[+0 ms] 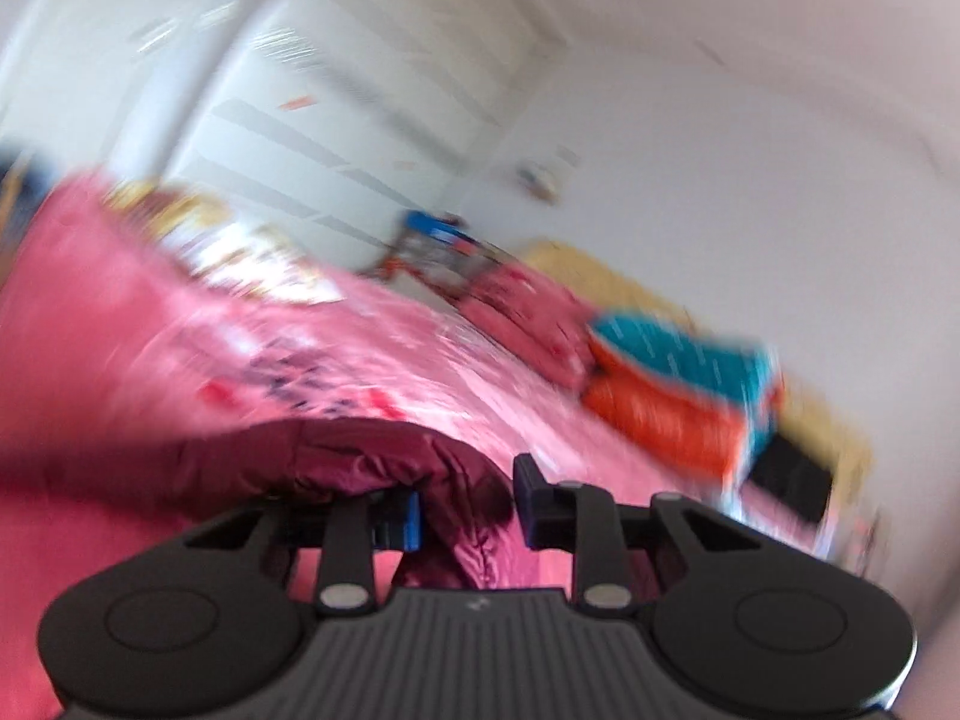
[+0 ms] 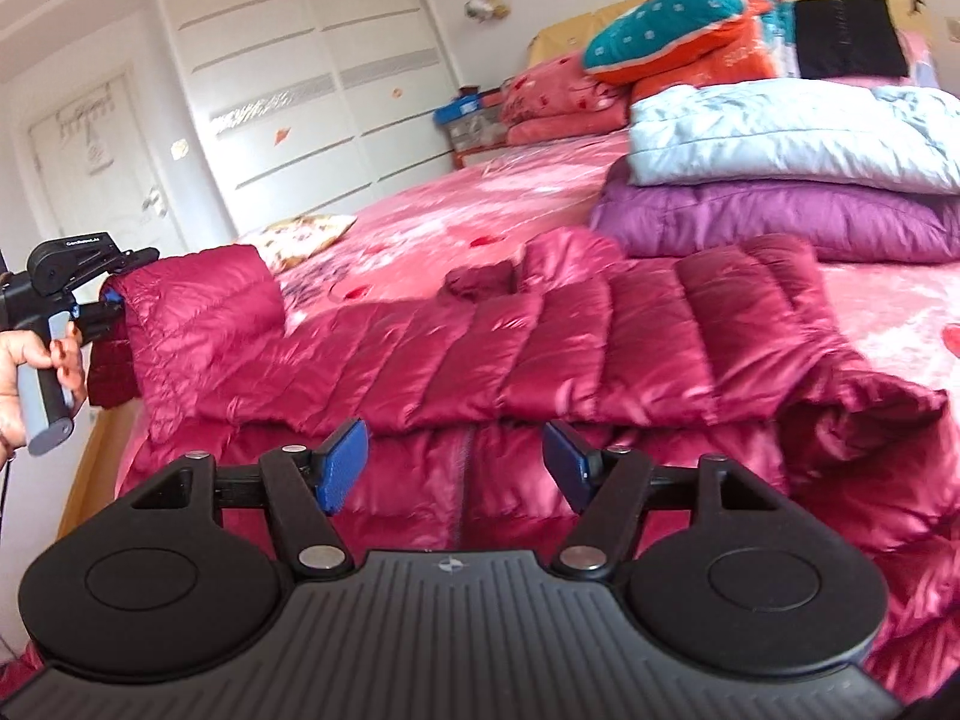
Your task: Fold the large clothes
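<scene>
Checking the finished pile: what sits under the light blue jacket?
The light blue jacket lies on a folded purple jacket, which rests on the pink bedspread. Anything between or beneath them is covered.

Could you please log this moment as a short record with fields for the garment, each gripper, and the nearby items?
garment: dark red down jacket spread on the pink bed, sleeve laid across its body
left gripper: fabric between its fingers, jaws not fully closed; grip uncertain
right gripper: open, above the jacket's zipper, holding nothing
stack beyond: light blue jacket on purple jacket
left view: motion-blurred
</scene>
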Available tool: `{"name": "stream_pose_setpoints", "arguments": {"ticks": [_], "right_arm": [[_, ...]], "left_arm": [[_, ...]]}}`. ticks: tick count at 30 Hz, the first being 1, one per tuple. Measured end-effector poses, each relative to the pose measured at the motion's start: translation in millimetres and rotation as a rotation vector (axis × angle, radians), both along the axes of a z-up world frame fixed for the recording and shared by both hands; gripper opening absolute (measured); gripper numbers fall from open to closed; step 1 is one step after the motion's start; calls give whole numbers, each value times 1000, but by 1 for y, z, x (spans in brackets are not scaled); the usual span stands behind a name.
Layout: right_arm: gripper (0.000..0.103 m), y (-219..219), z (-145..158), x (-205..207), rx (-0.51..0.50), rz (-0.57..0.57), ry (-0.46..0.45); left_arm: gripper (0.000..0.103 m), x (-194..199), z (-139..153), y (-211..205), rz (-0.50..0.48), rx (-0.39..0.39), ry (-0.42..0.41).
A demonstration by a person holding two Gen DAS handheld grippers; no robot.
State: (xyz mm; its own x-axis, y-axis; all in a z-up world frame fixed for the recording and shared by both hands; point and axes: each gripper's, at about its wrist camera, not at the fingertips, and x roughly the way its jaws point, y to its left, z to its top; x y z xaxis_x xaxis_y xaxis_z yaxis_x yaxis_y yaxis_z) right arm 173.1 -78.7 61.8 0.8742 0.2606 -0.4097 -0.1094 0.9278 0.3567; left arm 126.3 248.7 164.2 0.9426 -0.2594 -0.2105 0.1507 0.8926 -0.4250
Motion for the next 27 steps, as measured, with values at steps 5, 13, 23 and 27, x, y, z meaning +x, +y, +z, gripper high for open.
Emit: {"name": "stream_pose_setpoints", "arguments": {"ticks": [5,13,23,27], "right_arm": [[88,-27,4,-13,36,-83,-29],[90,-85,-1,-39,172,-267,-45],[95,-141,-6,-60,299,-398,-66],[97,-144,-4,-64,302,-391,-68]], "left_arm": [[48,-22,18,-117,-300,480,-68],[70,-80,-28,-235,-650,869,-73],[85,-127,-59,-290,-845,1156,-39],[87,-145,-81,-318,-926,1438,-47]]}}
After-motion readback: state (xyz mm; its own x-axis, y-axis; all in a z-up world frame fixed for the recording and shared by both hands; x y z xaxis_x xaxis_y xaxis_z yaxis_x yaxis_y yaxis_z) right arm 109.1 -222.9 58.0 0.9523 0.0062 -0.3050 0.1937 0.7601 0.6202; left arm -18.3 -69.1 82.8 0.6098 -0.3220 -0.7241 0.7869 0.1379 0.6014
